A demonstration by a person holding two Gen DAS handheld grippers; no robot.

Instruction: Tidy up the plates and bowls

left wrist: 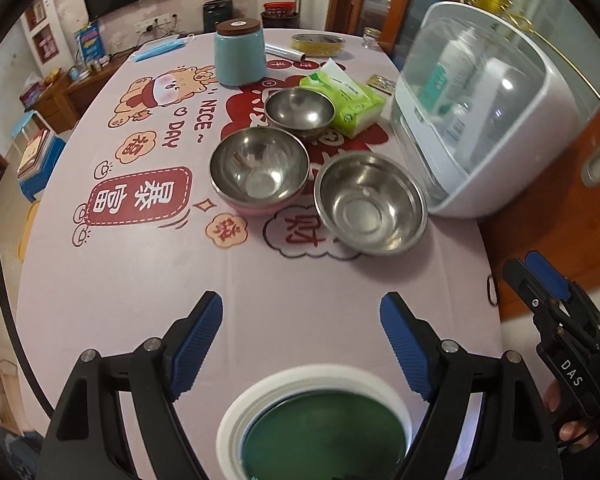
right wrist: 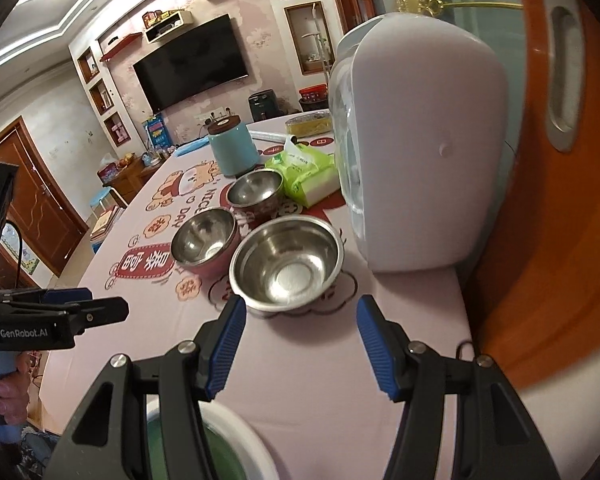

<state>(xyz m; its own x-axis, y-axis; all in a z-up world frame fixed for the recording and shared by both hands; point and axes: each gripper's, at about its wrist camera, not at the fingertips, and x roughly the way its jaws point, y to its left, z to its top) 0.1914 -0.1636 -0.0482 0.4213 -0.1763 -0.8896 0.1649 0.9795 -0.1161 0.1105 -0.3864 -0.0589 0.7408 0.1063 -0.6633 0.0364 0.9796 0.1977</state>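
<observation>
Three steel bowls stand on the printed tablecloth: a plain steel one nearest, a pink-sided one to its left, and a smaller dark-sided one behind. A white-rimmed green plate lies at the near table edge, under both grippers. My left gripper is open and empty above the plate. My right gripper is open and empty, just short of the plain steel bowl; it also shows in the left wrist view.
A white domed storage box stands at the right table edge beside the bowls. A green tissue pack, a blue canister and a foil roll sit behind. An orange door is on the right.
</observation>
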